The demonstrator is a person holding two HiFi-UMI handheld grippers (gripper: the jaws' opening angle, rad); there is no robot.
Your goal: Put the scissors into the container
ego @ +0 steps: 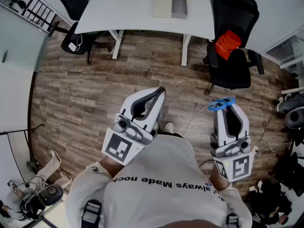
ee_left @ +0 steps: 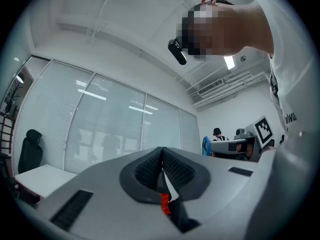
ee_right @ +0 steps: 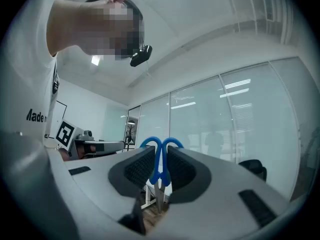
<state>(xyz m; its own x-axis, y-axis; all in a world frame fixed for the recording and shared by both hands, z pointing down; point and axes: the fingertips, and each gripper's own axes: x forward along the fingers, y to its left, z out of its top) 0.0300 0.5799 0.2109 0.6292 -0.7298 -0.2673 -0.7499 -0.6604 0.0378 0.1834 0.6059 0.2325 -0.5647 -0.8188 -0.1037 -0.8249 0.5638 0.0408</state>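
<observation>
Looking down in the head view, the right gripper [ego: 223,109] held the scissors [ego: 221,103] over the wood floor [ego: 85,94], well apart from the white desk [ego: 133,13]. The left gripper [ego: 160,91] hung beside it. The left gripper view showed its jaws closed together on nothing. The right gripper view showed the jaws clamped just below the blue handle loops, with the blades pointing back. Light, stiff and smooth, the scissors would likely pivot if the grip eased, so a hold near the rivet seemed soundest.
</observation>
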